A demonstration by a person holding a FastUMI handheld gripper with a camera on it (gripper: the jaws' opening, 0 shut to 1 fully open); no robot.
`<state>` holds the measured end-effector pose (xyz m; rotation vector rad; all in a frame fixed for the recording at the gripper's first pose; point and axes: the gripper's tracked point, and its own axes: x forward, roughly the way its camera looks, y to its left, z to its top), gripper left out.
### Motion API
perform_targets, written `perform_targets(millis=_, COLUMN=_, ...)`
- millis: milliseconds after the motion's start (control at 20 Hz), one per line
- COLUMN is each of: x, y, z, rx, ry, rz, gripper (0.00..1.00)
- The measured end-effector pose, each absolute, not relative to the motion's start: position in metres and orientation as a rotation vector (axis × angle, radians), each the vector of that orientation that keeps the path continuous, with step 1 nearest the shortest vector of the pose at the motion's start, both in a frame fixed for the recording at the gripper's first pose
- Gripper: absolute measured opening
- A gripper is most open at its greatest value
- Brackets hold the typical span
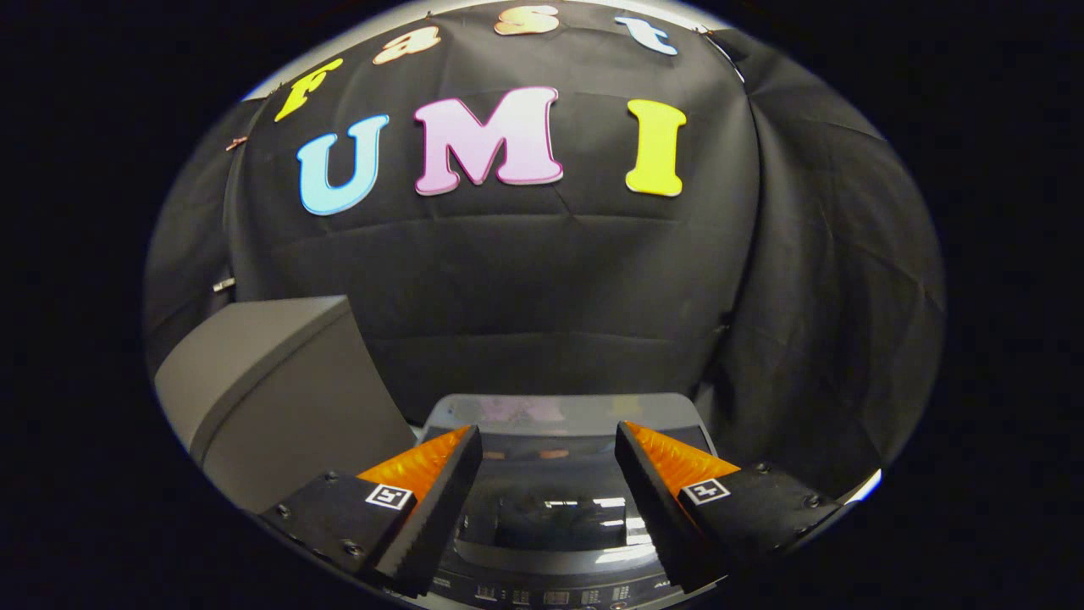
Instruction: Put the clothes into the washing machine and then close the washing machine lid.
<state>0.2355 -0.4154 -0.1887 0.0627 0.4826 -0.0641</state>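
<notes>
The tool (549, 445) hangs wide open and empty directly above the dark grey top-loading washing machine (559, 415), whose glossy glass lid (559, 508) lies flat and apparently closed between and below its 2 fingers, beside a grey box (271, 381).

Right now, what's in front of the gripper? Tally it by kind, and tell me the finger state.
Washing machine, glossy lid down, below and between the fingers: 1
Grey box-like unit, beside the machine: 1
Gripper, fingers apart, nothing between them: 1
Clothes visible: 0
Total: 3
</notes>
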Motion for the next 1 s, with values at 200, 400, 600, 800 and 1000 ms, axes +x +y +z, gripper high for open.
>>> perform_targets(millis=200, x=0.257, y=-0.405, z=-0.15, rx=0.013, ry=0.375, rz=-0.046, gripper=0.99)
perform_targets(millis=400, x=0.245, y=-0.377, z=-0.074, rx=0.019, ry=0.219, rz=-0.023, gripper=0.99)
perform_targets(millis=600, x=0.215, y=-0.343, z=-0.005, rx=0.001, ry=0.062, rz=-0.011, gripper=0.99)
perform_targets(millis=800, x=0.179, y=-0.316, z=0.018, rx=0.062, ry=0.004, rz=-0.003, gripper=0.99)
perform_targets(millis=1000, x=0.155, y=-0.308, z=0.012, rx=0.082, ry=-0.001, rz=-0.018, gripper=0.99)
